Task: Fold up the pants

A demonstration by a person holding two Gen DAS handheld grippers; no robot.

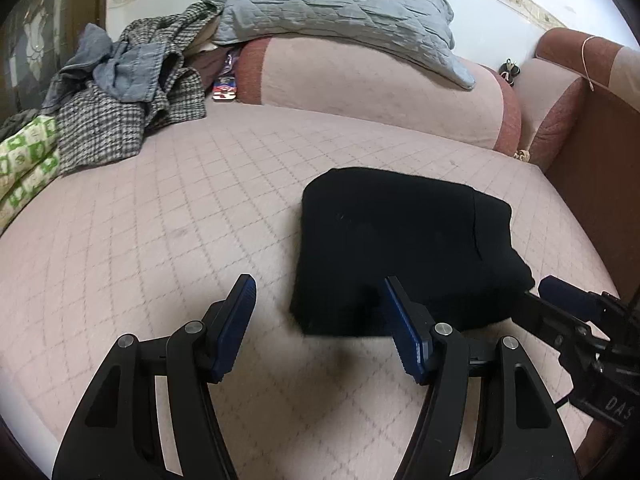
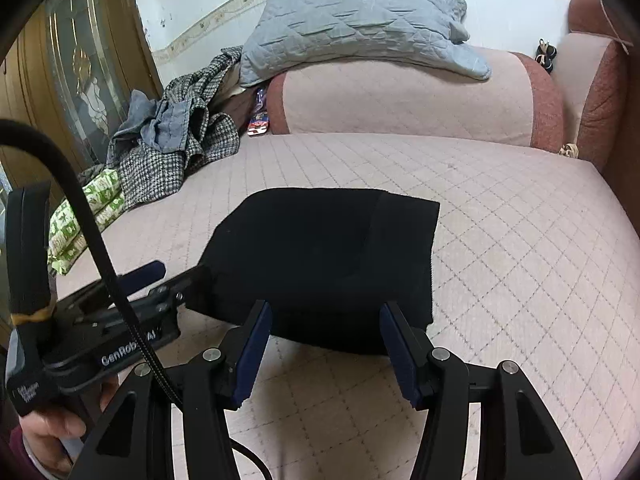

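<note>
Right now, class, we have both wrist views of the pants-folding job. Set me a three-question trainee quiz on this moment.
1. True or false: both the left gripper and the right gripper are open.
2. What colour are the folded pants?
3. What lies on the sofa back: A) grey quilted pillow, B) a laptop, C) a towel rack?

Key: 1 true; 2 black; 3 A.

Folded black pants point(image 2: 320, 264) lie on quilted sofa seat point(image 2: 500, 240).
</note>
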